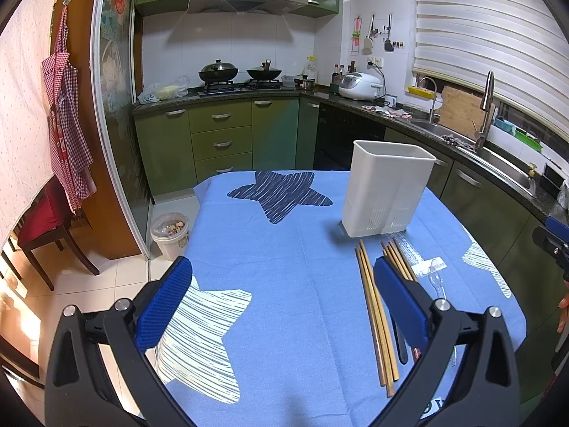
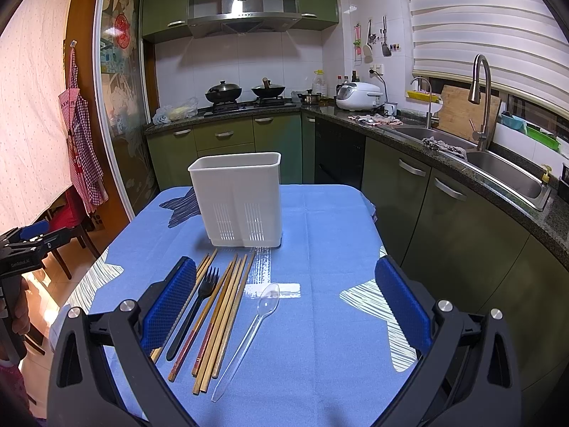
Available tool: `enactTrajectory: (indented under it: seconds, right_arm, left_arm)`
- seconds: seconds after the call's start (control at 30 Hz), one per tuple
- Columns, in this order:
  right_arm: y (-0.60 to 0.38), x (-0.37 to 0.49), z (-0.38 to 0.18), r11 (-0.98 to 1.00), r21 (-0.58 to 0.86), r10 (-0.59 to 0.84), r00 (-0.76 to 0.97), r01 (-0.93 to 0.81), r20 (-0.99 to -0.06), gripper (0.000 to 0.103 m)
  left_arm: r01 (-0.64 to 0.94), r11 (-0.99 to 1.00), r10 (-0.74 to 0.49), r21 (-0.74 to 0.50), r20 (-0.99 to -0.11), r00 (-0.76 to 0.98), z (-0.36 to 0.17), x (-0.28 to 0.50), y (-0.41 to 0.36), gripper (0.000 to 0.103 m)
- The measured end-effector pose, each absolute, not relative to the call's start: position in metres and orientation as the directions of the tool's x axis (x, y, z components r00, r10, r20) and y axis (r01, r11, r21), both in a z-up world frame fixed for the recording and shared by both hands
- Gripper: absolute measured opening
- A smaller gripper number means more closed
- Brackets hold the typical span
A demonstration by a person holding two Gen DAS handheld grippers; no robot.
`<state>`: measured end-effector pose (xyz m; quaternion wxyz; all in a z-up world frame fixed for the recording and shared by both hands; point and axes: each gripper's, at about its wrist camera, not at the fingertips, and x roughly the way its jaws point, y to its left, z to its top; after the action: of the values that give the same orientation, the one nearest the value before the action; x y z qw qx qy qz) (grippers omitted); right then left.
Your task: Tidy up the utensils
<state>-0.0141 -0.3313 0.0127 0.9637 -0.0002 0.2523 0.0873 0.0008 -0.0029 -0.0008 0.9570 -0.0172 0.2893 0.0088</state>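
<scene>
Readable writing: "GenRobot.AI" on the black body of the left gripper (image 2: 21, 245), seen at the left edge of the right wrist view. Hood logo too small to read.

Table has a blue cloth (image 2: 320, 235) with star prints. Chopsticks (image 2: 220, 316) lie in a loose bundle at lower centre-left of the right wrist view, long axes running from the bottom of the frame up toward the white utensil holder (image 2: 236, 199), tips fanned near its base. Black fork (image 2: 199, 306) lies among them, tines pointing up-frame at the holder, handle down-frame. Clear plastic spoon (image 2: 261, 323) lies just right of the bundle, bowl up-frame, handle slanting to lower left.

Holder stands upright mid-table, slotted lower front, two compartments by the look of it; inside not visible in either view.

Left gripper (image 1: 281, 302) jaws spread wide, holding nothing, over the cloth; its right finger overlaps the chopsticks (image 1: 377, 313) in frame, contact unclear. Right gripper (image 2: 284, 302) also wide open, empty, straddling the utensils from above.

Small bin (image 1: 170, 235) on the floor at left holds scraps.
</scene>
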Motion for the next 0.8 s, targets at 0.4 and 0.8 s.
enactTrajectory:
  seconds: [0.4,0.8]
  right_arm:
    - [-0.3313,-0.0143,0.0126,0.985,0.045,0.169,0.858,-0.169,-0.485,0.099]
    - [-0.3314,-0.0143,0.0134,0.985,0.045,0.169,0.858,-0.169,-0.485,0.099]
  left_arm:
    - [-0.028,0.999,0.008,-0.027,-0.553,0.833,-0.002,-0.0008,-0.0032,0.097]
    - [-0.026,0.999,0.007,-0.027,-0.554,0.833,-0.0016,-0.0021,0.0001,0.097]
